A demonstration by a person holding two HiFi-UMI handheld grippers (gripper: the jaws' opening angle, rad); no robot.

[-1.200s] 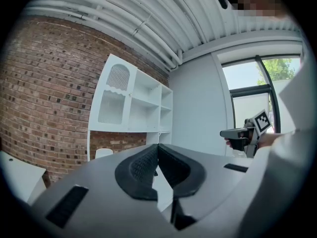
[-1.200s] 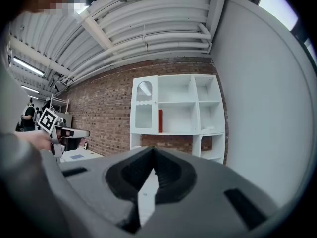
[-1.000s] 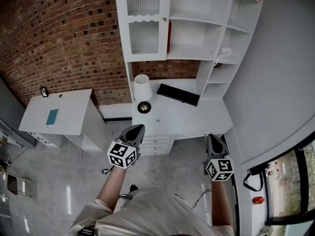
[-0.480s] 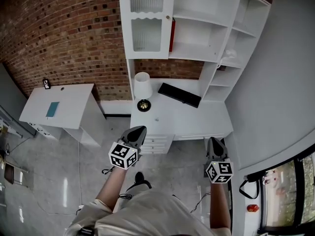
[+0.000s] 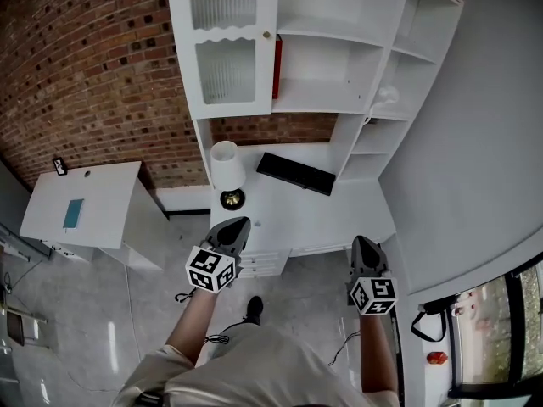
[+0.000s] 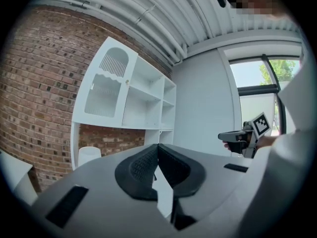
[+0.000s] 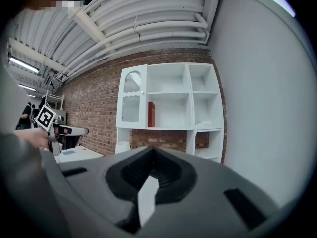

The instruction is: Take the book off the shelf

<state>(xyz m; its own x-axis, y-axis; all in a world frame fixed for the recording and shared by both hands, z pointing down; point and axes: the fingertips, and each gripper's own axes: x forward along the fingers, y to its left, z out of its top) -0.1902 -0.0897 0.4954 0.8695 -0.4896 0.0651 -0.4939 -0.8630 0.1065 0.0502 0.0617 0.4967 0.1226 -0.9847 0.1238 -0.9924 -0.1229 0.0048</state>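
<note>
A red book [image 5: 277, 66] stands upright, long axis vertical and a narrow edge facing the room. It sits at the left end of a middle compartment of the white shelf [image 5: 327, 107], just beside the glass-door cabinet [image 5: 225, 68]. Below, a lamp [image 5: 226, 164] and a flat black object [image 5: 295, 173] rest on the white desk [image 5: 348, 214]. Well apart from the book, the left gripper [image 5: 238, 224] and right gripper [image 5: 363, 243] point toward the shelf, both clenched on nothing.
</note>
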